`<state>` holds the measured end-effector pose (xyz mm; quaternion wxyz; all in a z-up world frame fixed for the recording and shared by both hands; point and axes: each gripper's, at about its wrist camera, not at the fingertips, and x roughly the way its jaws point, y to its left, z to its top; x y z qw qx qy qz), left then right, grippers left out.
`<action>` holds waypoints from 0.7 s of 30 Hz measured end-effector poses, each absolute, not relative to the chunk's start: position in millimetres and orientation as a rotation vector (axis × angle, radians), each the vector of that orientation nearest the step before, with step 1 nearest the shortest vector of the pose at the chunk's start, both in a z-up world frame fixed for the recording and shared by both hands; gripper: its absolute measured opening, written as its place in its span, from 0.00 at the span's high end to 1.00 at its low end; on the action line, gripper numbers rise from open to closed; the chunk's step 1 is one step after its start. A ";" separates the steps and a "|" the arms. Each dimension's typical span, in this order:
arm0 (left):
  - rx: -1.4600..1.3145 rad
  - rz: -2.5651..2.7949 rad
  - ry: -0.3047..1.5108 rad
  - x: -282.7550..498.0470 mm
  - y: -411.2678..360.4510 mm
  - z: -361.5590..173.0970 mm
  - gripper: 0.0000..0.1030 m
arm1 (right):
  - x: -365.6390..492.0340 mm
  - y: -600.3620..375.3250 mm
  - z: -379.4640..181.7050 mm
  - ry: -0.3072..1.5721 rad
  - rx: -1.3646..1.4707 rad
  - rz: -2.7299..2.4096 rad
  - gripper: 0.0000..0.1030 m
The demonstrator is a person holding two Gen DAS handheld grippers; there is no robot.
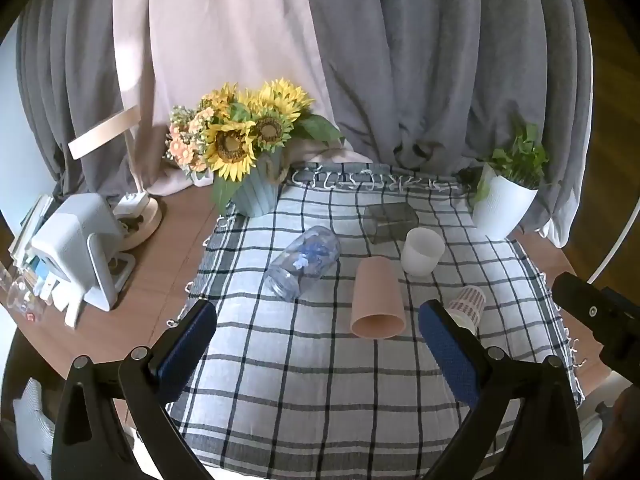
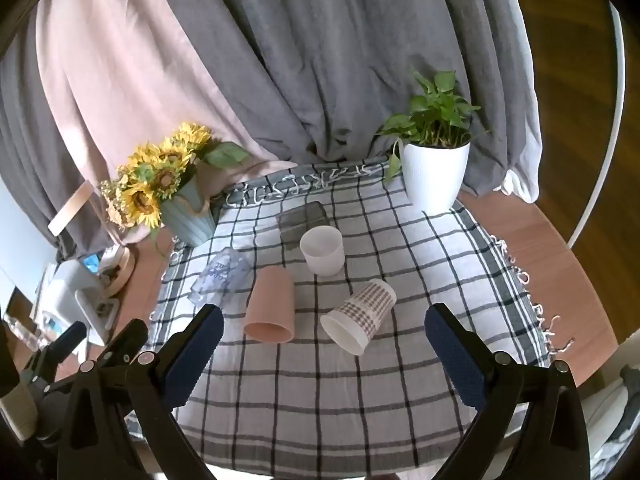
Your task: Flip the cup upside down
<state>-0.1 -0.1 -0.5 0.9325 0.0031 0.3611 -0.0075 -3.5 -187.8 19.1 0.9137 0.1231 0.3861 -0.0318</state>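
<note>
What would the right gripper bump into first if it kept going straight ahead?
Probably the checked paper cup lying on its side. It sits between the open fingers of the right gripper, mouth facing it, on the plaid cloth. The pink plastic cup lies a bit left. Depth is hard to judge.

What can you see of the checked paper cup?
The checked paper cup lies on its side on the plaid cloth, white-rimmed mouth toward the camera and lower left, base up right. Brown-and-white gingham print, white inside, looks empty. It lies between pink cup and right edge, apart from both, below the white cup. Nothing grips it.
</note>
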 end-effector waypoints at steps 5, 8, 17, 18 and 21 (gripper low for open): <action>0.009 -0.008 0.753 -0.1 1.1 -2.7 0.00 | -1.9 -188.5 20.4 0.791 0.253 -0.067 0.02; 0.000 -0.008 0.754 -1.3 2.8 -7.2 0.00 | -1.4 -187.4 22.3 0.787 0.247 -0.068 0.02; -0.015 -0.006 0.758 0.0 5.7 -6.5 0.00 | 3.8 -191.9 20.8 0.800 0.255 -0.066 0.02; -0.013 -0.004 0.757 0.7 6.4 -7.0 0.00 | 0.8 -184.5 19.3 0.802 0.254 -0.067 0.02; -0.011 0.001 0.762 2.9 6.3 -7.0 0.00 | 2.5 -183.1 13.3 0.804 0.254 -0.068 0.02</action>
